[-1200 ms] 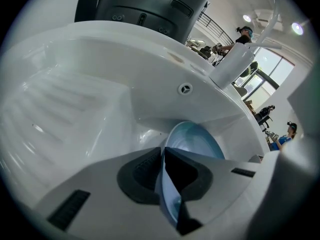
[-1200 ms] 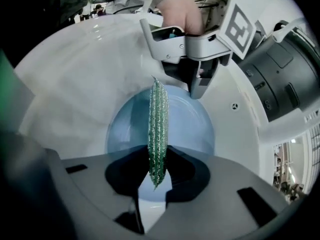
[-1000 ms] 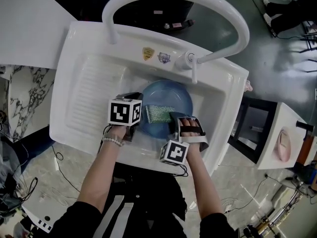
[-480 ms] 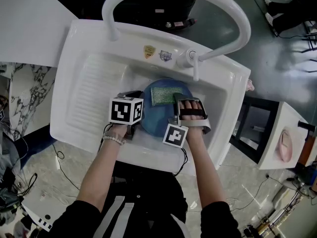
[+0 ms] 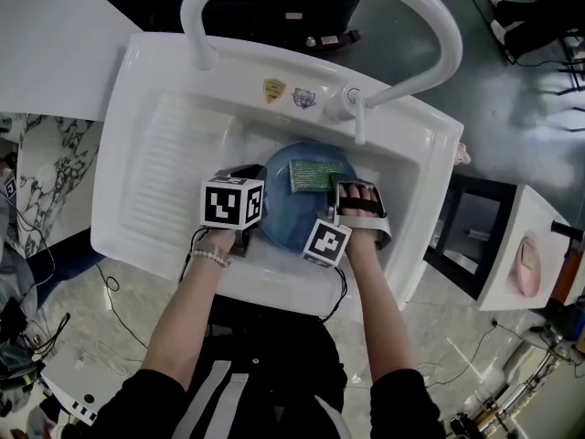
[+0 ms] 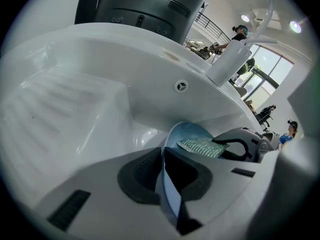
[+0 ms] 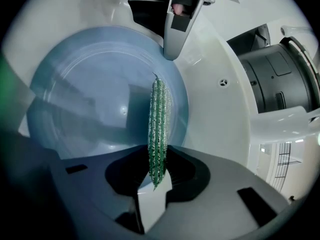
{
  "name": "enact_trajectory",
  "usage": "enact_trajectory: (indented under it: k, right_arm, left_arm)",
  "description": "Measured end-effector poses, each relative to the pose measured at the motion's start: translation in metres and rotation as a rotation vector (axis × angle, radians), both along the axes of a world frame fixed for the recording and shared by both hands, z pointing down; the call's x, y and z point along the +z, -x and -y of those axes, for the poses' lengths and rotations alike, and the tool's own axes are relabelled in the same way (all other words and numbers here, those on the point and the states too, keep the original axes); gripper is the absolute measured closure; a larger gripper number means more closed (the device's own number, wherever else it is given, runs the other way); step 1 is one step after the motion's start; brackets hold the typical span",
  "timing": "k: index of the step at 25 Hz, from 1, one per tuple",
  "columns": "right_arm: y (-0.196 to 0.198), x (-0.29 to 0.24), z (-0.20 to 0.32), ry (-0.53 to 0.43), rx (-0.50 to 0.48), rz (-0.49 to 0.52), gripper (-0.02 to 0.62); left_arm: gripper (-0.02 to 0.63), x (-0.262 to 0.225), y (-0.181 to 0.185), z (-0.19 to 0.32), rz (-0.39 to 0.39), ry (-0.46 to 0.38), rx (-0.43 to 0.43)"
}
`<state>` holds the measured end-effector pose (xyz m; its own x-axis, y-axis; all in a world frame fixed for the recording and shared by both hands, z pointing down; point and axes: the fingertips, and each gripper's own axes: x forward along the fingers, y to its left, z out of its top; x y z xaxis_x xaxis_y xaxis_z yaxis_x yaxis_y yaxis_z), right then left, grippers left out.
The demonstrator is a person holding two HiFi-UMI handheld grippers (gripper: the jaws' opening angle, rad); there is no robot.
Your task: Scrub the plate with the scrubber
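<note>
Now, starting at your far left, the ribbed drainboard (image 5: pixel 169 158) of the white sink (image 5: pixel 137 236) lies bare, and the basin sits just to its right. Your left hand (image 5: pixel 212 245) holds the left tongs (image 5: pixel 259 193) at the basin's left side, with the marker cube (image 5: pixel 231 204) facing up at you. In the left gripper view those tongs are clamped on the left rim of the plate (image 5: pixel 292 222): the thin blue edge runs straight between the two dark pads, which are drawn in close against it on either side.

The plate itself is round and pale blue, and it sits inside the basin, below the tap (image 5: pixel 352 110).

Further right, the green scrubber (image 5: pixel 309 175) lies over the far part of the plate, near its upper rim. It is a flat, knobbly rectangle, and its right end is in your right tongs (image 5: pixel 331 190). In the right gripper view you see the scrubber edge-on, pinched between the pads at its near end and reaching out across the blue surface. Your right hand (image 5: pixel 356 210) is at the basin's right side, with its cube turned toward you.

Above it all, a white pipe (image 5: pixel 439 26) arches over the sink.
</note>
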<state>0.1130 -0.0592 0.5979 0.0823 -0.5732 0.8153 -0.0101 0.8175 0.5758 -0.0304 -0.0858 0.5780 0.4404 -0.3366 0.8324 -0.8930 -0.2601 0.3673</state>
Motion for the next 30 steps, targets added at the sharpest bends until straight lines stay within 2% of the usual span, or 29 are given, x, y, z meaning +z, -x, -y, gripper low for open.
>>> enact_trajectory:
  k: [10,17,26,28,30]
  right_arm:
    - [-0.024,0.002,-0.053,0.114,0.118,0.025,0.503]
    - [-0.025,-0.001,-0.094,0.269,0.162,0.023,0.503]
    - [-0.012,-0.009,-0.128,0.462,0.107,0.040,0.503]
    - [-0.009,-0.015,-0.124,0.466,0.086,0.070,0.503]
    - [-0.002,-0.022,-0.108,0.415,0.068,0.122,0.503]
  left_arm:
    - [0.584,0.001,-0.002,-0.002,-0.004,0.004,0.001]
    - [0.584,0.000,-0.003,-0.001,-0.014,0.005,-0.002]
    - [0.584,0.000,-0.004,-0.001,-0.025,0.009,-0.004]
    - [0.584,0.000,-0.006,-0.001,-0.030,0.012,0.003]
    - [0.584,-0.001,-0.007,-0.002,-0.030,0.012,0.010]
